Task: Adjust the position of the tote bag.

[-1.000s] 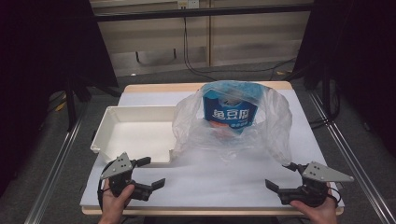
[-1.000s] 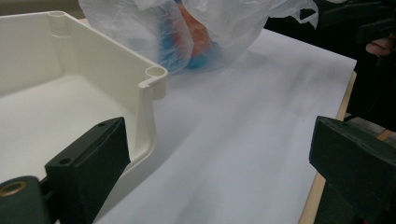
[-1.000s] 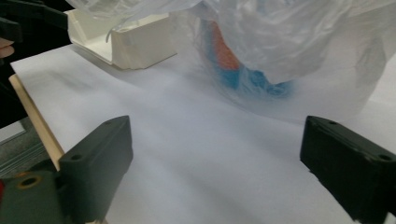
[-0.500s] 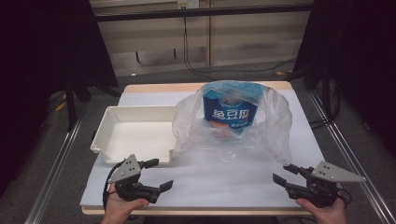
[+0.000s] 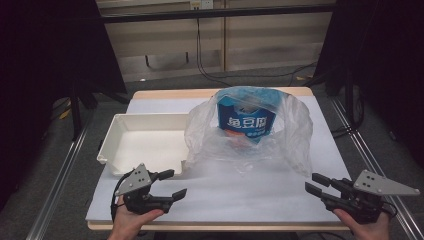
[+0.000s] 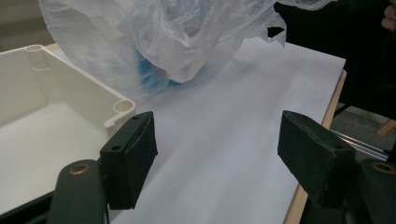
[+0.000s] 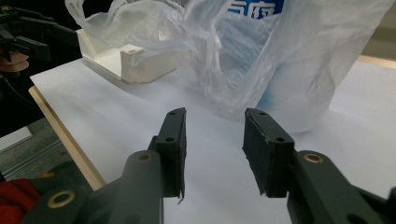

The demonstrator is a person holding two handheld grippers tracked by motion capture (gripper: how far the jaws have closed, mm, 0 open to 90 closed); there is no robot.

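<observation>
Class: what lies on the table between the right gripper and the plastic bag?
Nothing: between the right gripper and the plastic bag there is bare white table cover, as the high view and right gripper view show.

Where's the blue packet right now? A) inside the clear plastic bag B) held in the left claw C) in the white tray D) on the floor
A: the blue packet stands upright inside the clear plastic bag on the table, right of the white tray, with both claws apart from it.
</observation>
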